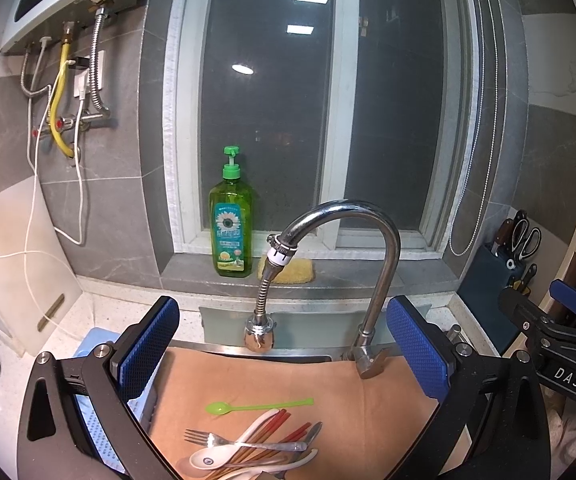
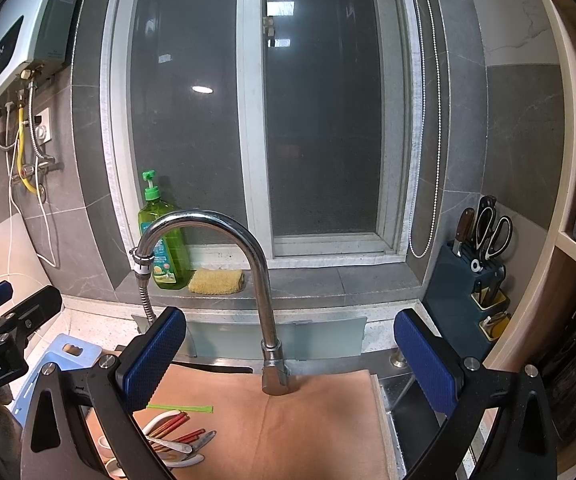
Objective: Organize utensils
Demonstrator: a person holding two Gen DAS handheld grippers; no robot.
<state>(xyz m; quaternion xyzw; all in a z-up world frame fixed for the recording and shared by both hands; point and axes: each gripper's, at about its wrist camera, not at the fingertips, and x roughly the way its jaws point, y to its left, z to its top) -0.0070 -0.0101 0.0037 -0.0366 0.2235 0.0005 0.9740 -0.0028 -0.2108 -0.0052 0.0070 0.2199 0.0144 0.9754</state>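
A pile of utensils lies on a tan mat over the sink: a green plastic spoon, a metal fork, a white ceramic spoon and red-tipped chopsticks. My left gripper is open and empty, above and behind the pile. My right gripper is open and empty, to the right of the pile, whose left part is hidden behind its left finger. The mat also shows in the right wrist view.
A chrome faucet with a flexible hose arches over the mat's back edge. A green soap bottle and yellow sponge sit on the sill. A blue utensil holder with scissors and knives stands right. A light blue perforated tray lies left.
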